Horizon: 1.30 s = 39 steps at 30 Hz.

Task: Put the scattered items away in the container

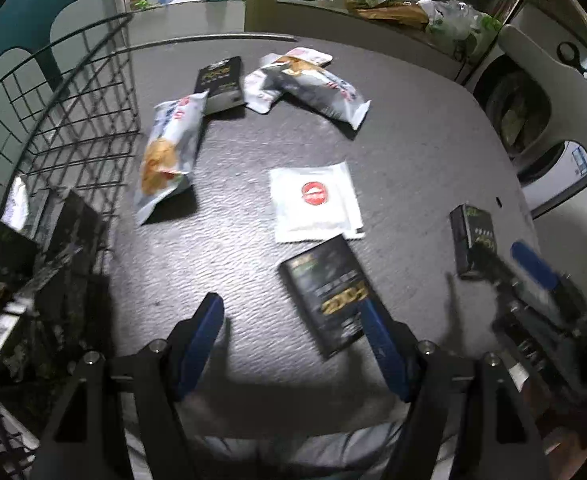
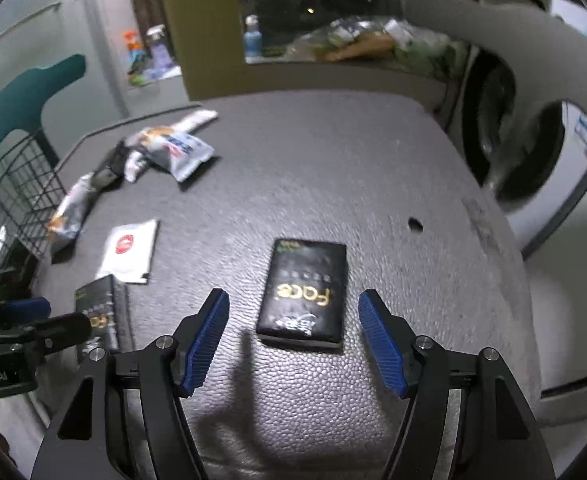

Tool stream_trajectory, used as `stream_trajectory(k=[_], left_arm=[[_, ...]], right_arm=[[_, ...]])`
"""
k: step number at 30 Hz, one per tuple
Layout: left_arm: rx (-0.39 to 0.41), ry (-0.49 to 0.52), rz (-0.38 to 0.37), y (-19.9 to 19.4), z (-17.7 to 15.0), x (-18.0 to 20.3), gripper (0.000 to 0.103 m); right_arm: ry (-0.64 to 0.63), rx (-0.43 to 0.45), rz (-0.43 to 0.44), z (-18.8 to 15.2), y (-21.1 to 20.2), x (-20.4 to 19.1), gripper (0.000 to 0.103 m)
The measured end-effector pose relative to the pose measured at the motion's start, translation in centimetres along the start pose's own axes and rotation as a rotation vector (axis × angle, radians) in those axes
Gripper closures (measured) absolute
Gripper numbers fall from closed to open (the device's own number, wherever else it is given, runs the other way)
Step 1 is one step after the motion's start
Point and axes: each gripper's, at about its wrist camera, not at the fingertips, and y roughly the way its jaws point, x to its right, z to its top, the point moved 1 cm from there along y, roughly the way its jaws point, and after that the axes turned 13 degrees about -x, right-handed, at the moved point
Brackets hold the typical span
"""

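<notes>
My left gripper (image 1: pixel 291 306) is open above the grey table (image 1: pixel 413 140); a black box with gold print (image 1: pixel 325 292) lies flat by its right finger, untouched. My right gripper (image 2: pixel 292 294) is open too. A black "Face" box (image 2: pixel 305 288) lies on the table between and just ahead of its fingertips, with the pads clear of it. That box (image 1: pixel 473 240) also shows at the right of the left wrist view. A white sachet (image 1: pixel 313 200), two snack packets (image 1: pixel 169 152) (image 1: pixel 317 88) and another black box (image 1: pixel 219 84) lie scattered. The wire basket (image 1: pixel 73 120) at left holds several dark packs.
A teal chair (image 1: pixel 33 12) stands behind the basket. A washing machine (image 2: pixel 533 152) is beyond the table's right edge. A counter with bags (image 1: pixel 393 4) and bottles runs behind the table. A small hole (image 2: pixel 414 224) marks the tabletop.
</notes>
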Motion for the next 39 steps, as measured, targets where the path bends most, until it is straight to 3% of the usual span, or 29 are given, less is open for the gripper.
stream_trajectory(k=[8,12,14,16,19,25,31,34,39], left_arm=[[-0.07,0.001,-0.015,2.9,1.5,1.2,0.028],[-0.069,0.012,0.005,3.2,1.8,1.6,0.028],[-0.068,0.027,0.009,3.3,1.9,1.8,0.028],[-0.067,0.057,0.024,3.4,1.9,2.1,0.034],[-0.07,0.076,0.024,3.3,2.0,2.1,0.048],[-0.08,0.095,0.011,2.8,2.1,1.6,0.051],[0.001,0.132,-0.036,-2.4,1.5,1.4,0.051],[0.097,0.155,-0.056,-7.5,1.1,1.0,0.051],[0.216,0.118,-0.026,-15.2,1.0,-5.2,0.051]], right_arm=[[0.027,-0.026,-0.002,0.2,1.6,1.0,0.036],[0.016,-0.032,0.012,0.3,1.6,1.0,0.036],[0.012,-0.032,0.008,0.3,1.6,1.0,0.047],[0.005,-0.034,-0.008,0.3,1.5,0.8,0.055],[0.017,-0.04,0.008,0.4,1.4,1.1,0.056],[0.009,-0.001,0.014,0.5,-1.0,0.2,0.056],[-0.058,0.105,0.111,1.6,-7.2,-4.8,0.056],[-0.154,0.174,0.181,2.0,-11.3,-9.6,0.056],[-0.3,0.217,0.298,1.9,-15.0,-17.3,0.055]])
